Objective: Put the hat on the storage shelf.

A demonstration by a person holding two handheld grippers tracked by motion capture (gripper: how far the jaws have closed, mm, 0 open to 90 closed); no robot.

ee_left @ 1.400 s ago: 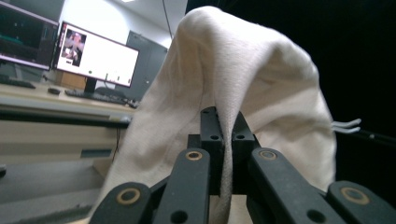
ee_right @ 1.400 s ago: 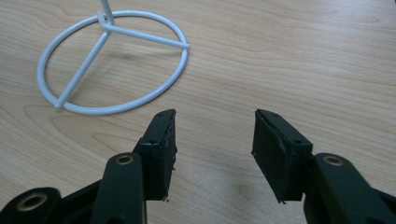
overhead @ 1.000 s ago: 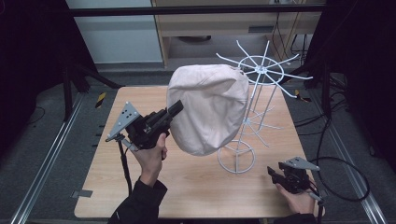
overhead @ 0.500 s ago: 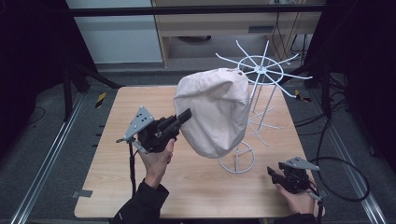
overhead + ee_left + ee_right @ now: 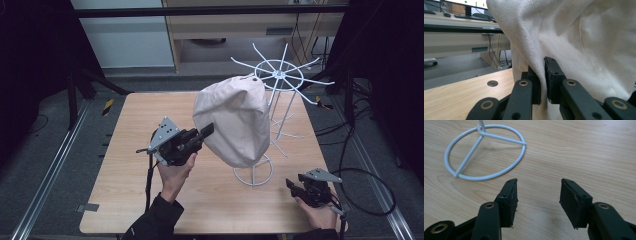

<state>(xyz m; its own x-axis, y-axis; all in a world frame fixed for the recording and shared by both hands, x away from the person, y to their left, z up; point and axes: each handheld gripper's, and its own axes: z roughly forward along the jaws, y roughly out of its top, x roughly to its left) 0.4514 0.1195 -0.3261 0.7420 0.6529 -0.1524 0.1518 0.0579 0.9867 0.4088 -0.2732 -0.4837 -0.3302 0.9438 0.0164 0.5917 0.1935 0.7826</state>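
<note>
The cloth hat point(image 5: 235, 120) hangs from a prong of the white wire rack point(image 5: 280, 80), draped down over the rack's stem toward its ring base point(image 5: 254, 176). Its lower left edge lies between the jaws of the left hand-held gripper point(image 5: 206, 131), which reaches in from the left. In the left gripper view a fold of the fabric point(image 5: 541, 75) runs down through a narrow gap between the 2 black jaws. These jaws have just been opening a little, so the pinch seems to be easing, though the cloth is not yet free and the pads look close against it.

Against the earlier high views, the hat has shifted right and hangs lower and more upright on the rack, and the left hand has followed it inward and down. That suggests the hat is now carried by the rack, and the release is the step in hand.

The right hand-held gripper point(image 5: 297, 186) sits low at the near right corner of the surface point(image 5: 130, 130), where it was before. Its jaws stand moderately wide with nothing between them, and the right gripper view shows bare wood and the ring base point(image 5: 484, 152) ahead.
</note>
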